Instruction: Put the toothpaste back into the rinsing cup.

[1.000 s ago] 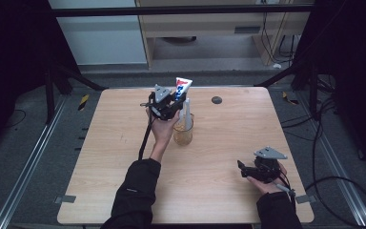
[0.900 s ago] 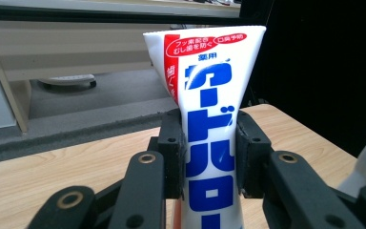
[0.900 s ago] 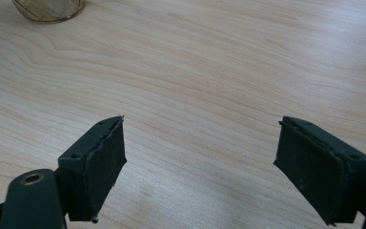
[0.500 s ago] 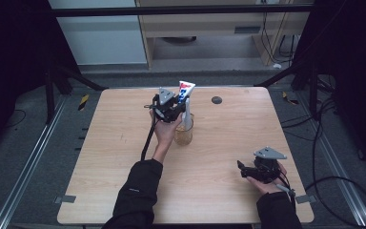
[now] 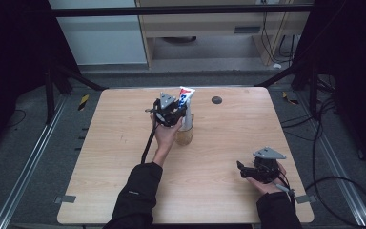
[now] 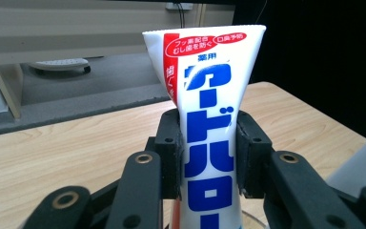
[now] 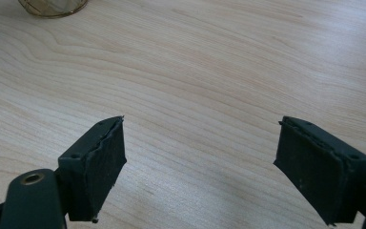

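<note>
We see a glossy plastic toothpaste tube [image 6: 205,119], smooth, white with blue and red print, between the matt black rubbery pads [image 6: 169,152] of the left tool [image 5: 170,112]. Beneath it stands a clear glass cup [image 5: 185,136] — shiny. The surface [image 5: 228,143] is pale wood-grain laminate, smooth, faintly sheened — the right tool [image 5: 257,171] looks matt black plastic.

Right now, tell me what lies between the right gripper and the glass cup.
Bare wooden table in the high view, between right gripper and glass cup.

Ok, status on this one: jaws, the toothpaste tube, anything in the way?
Left gripper shut on toothpaste tube, upright over the glass cup. Right gripper open, idle above the table. Nothing in the way.
</note>
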A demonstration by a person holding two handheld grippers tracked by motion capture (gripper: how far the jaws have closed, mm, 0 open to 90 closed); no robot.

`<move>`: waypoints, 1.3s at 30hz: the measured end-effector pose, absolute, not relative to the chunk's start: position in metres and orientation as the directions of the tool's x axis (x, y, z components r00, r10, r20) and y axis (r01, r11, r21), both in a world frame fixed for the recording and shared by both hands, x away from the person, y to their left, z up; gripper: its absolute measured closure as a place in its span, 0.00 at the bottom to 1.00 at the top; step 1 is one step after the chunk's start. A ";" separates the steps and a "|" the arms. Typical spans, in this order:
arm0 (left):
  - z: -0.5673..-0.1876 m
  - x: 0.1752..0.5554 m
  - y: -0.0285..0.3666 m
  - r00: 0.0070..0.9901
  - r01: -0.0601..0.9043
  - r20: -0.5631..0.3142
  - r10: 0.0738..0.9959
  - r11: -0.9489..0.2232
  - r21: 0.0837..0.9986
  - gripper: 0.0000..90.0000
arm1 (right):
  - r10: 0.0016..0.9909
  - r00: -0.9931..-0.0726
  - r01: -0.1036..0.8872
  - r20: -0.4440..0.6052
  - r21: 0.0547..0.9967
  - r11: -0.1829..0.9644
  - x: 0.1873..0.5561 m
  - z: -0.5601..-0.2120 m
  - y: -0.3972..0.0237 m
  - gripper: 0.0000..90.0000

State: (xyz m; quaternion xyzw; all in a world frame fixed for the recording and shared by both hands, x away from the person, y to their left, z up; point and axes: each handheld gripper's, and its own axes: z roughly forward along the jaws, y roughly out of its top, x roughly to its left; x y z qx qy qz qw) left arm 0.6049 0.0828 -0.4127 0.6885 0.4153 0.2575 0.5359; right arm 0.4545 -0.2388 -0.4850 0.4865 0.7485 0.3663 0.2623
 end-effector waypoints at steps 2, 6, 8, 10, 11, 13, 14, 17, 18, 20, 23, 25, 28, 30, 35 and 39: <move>-0.414 0.604 0.083 0.523 0.299 -0.090 0.847 -0.084 0.951 0.74 | 0.918 -0.393 0.531 -0.045 0.804 0.267 0.455 -0.485 -0.239 0.19; -0.417 0.603 0.083 0.527 0.302 -0.087 0.846 -0.091 0.949 0.74 | 0.918 -0.393 0.533 -0.042 0.803 0.266 0.455 -0.485 -0.239 0.19; -0.419 0.602 0.083 0.527 0.304 -0.080 0.846 -0.100 0.947 0.73 | 0.918 -0.393 0.535 -0.045 0.801 0.268 0.455 -0.486 -0.239 0.19; -0.420 0.600 0.083 0.529 0.308 -0.078 0.845 -0.106 0.945 0.73 | 0.917 -0.396 0.534 -0.042 0.802 0.267 0.455 -0.486 -0.238 0.19; -0.420 0.600 0.083 0.530 0.308 -0.075 0.845 -0.109 0.945 0.73 | 0.917 -0.396 0.533 -0.044 0.802 0.269 0.455 -0.486 -0.238 0.19; -0.421 0.597 0.084 0.531 0.303 -0.060 0.845 -0.123 0.945 0.73 | 0.917 -0.396 0.533 -0.044 0.802 0.269 0.455 -0.486 -0.238 0.19; -0.421 0.597 0.084 0.531 0.303 -0.056 0.846 -0.128 0.944 0.73 | 0.917 -0.396 0.533 -0.045 0.802 0.269 0.455 -0.486 -0.238 0.19; -0.422 0.594 0.085 0.539 0.302 -0.044 0.841 -0.144 0.942 0.72 | 0.917 -0.396 0.533 -0.045 0.802 0.269 0.455 -0.485 -0.238 0.19; -0.423 0.593 0.085 0.537 0.301 -0.037 0.843 -0.151 0.942 0.72 | 0.918 -0.395 0.533 -0.044 0.803 0.268 0.455 -0.485 -0.238 0.19; -0.424 0.591 0.086 0.540 0.304 -0.033 0.841 -0.158 0.939 0.72 | 0.918 -0.395 0.534 -0.045 0.802 0.269 0.455 -0.485 -0.237 0.19; -0.425 0.589 0.087 0.543 0.309 -0.022 0.839 -0.176 0.935 0.72 | 0.918 -0.394 0.535 -0.041 0.802 0.266 0.455 -0.485 -0.237 0.18; -0.425 0.587 0.086 0.544 0.310 -0.011 0.839 -0.189 0.932 0.72 | 0.918 -0.394 0.534 -0.045 0.802 0.268 0.455 -0.485 -0.238 0.18; -0.426 0.586 0.088 0.543 0.319 -0.009 0.840 -0.196 0.927 0.72 | 0.919 -0.392 0.535 -0.044 0.802 0.267 0.455 -0.485 -0.238 0.18; -0.427 0.585 0.089 0.544 0.321 -0.007 0.839 -0.200 0.926 0.72 | 0.919 -0.392 0.535 -0.045 0.802 0.267 0.455 -0.485 -0.238 0.18; -0.430 0.583 0.092 0.552 0.334 -0.001 0.834 -0.219 0.917 0.71 | 0.918 -0.393 0.536 -0.045 0.800 0.269 0.455 -0.485 -0.237 0.18; -0.433 0.582 0.093 0.557 0.352 0.002 0.831 -0.238 0.905 0.71 | 0.918 -0.395 0.537 -0.043 0.800 0.268 0.455 -0.485 -0.236 0.18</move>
